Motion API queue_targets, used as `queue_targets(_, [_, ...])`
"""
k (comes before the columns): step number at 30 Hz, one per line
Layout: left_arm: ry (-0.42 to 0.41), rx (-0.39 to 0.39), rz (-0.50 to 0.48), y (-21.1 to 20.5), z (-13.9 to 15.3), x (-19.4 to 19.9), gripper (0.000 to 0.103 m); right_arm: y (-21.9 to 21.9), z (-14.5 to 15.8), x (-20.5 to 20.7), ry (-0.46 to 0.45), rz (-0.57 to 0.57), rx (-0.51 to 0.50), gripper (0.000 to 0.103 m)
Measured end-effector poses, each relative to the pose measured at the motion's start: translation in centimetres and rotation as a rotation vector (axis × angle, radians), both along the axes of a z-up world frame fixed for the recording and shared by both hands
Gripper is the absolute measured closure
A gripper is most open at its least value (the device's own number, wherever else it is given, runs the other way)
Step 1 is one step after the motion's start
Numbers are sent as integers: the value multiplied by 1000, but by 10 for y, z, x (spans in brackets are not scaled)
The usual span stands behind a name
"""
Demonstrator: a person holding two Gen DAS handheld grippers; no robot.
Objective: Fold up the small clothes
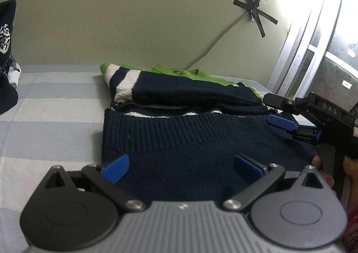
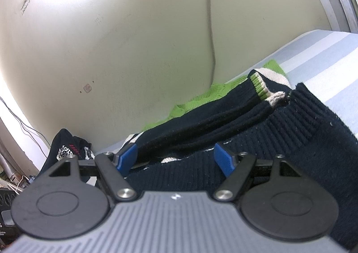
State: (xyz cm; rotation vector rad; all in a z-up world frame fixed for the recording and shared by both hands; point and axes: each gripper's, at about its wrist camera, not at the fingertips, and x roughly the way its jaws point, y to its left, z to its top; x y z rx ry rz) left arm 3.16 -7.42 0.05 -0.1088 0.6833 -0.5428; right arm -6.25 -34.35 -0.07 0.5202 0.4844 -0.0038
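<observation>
A navy knit sweater (image 1: 190, 139) with white and green stripes lies partly folded on a bed with a blue-and-white striped sheet (image 1: 51, 118). Its ribbed hem faces me and a sleeve (image 1: 179, 92) is folded across the top. My left gripper (image 1: 181, 165) is open, its blue fingers spread low over the navy cloth. My right gripper (image 1: 277, 114) shows at the sweater's right edge. In the right wrist view the right gripper (image 2: 176, 156) is open over the sweater (image 2: 257, 141), beside the folded sleeve (image 2: 212, 116) with its green-and-white cuff.
A pale wall (image 1: 134, 18) with taped cable runs behind the bed. A dark printed garment (image 1: 6, 51) lies at the left end, also in the right wrist view (image 2: 67, 147). A window frame (image 1: 313, 40) stands at the right.
</observation>
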Motion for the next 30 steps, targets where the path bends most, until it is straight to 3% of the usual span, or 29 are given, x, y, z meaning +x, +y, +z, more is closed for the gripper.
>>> queue_targets(22, [6,-26,-1,3,0,1,0,-4,0,-1,-11,-10,29,24])
queue_targets(30, [13,-51,0,6,0,3,0,0,-2,7,45,10,5,24])
